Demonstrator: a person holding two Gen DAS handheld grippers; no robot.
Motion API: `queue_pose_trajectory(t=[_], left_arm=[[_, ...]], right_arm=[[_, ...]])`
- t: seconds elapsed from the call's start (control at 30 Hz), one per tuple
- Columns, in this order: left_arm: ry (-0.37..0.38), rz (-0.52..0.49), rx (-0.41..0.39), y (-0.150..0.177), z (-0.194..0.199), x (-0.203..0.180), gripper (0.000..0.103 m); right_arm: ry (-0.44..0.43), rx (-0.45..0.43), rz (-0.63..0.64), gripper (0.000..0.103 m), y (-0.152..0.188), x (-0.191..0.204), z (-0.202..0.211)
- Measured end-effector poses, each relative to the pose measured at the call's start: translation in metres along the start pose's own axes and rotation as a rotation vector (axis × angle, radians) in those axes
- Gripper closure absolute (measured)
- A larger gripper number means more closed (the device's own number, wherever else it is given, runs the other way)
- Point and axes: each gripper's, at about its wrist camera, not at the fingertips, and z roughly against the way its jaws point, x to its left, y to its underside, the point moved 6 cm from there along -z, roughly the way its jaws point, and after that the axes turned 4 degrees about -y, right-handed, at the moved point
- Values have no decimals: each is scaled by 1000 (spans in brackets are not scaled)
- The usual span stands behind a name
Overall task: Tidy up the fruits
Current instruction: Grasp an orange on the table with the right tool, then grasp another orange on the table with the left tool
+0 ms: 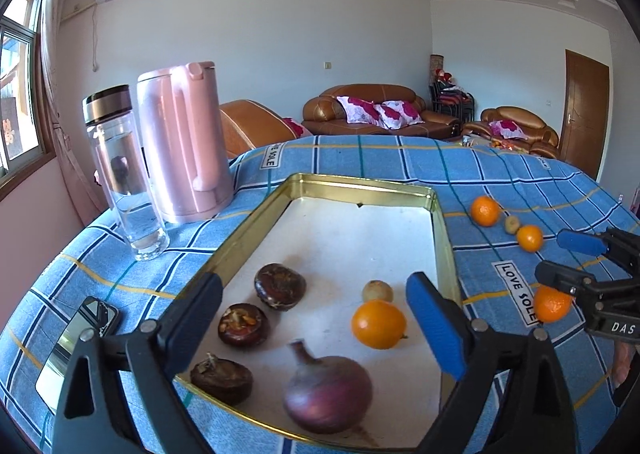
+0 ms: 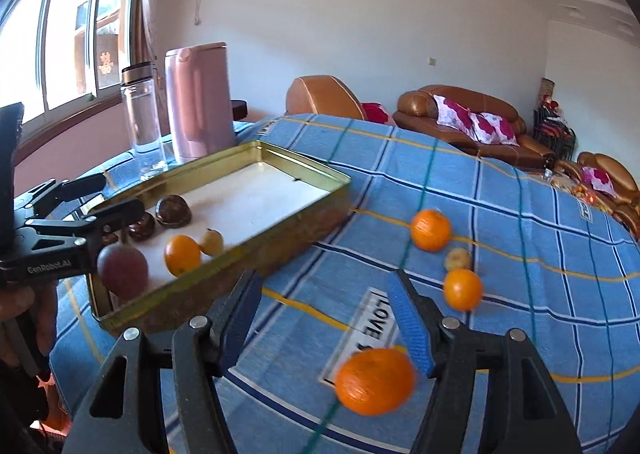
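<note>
A gold tin tray [image 1: 362, 183] [image 2: 280, 230] on the blue checked cloth holds three dark water chestnuts [image 1: 280, 286], a purple onion [image 1: 328, 394] [image 2: 122, 266], an orange [image 1: 378, 324] [image 2: 182, 254] and a small yellowish fruit [image 1: 377, 290] [image 2: 212, 242]. My left gripper [image 1: 316, 318] is open above the tray's near end. My right gripper [image 2: 324, 318] is open over the cloth, with an orange [image 2: 374, 380] [image 1: 550, 304] lying below and between its fingers. Two more oranges [image 2: 430, 230] [image 2: 462, 289] and a small yellowish fruit [image 2: 458, 259] lie further right.
A pink kettle [image 1: 184, 142] and a clear glass bottle [image 1: 120, 170] stand at the table's far left. A phone [image 1: 76, 338] lies at the near left. Brown sofas stand beyond the table.
</note>
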Motion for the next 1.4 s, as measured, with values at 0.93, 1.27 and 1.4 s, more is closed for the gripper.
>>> queue_pose_trajectory(t=[0.93, 1.27, 1.4], left_arm=[[177, -192, 32, -39, -10, -159, 3], [274, -211, 181, -31, -68, -245, 6], [309, -199, 243, -25, -89, -263, 13]], right_arm=[[115, 91, -158, 54, 34, -97, 13], [325, 54, -295, 54, 35, -189, 25], [351, 59, -311, 54, 42, -205, 27]])
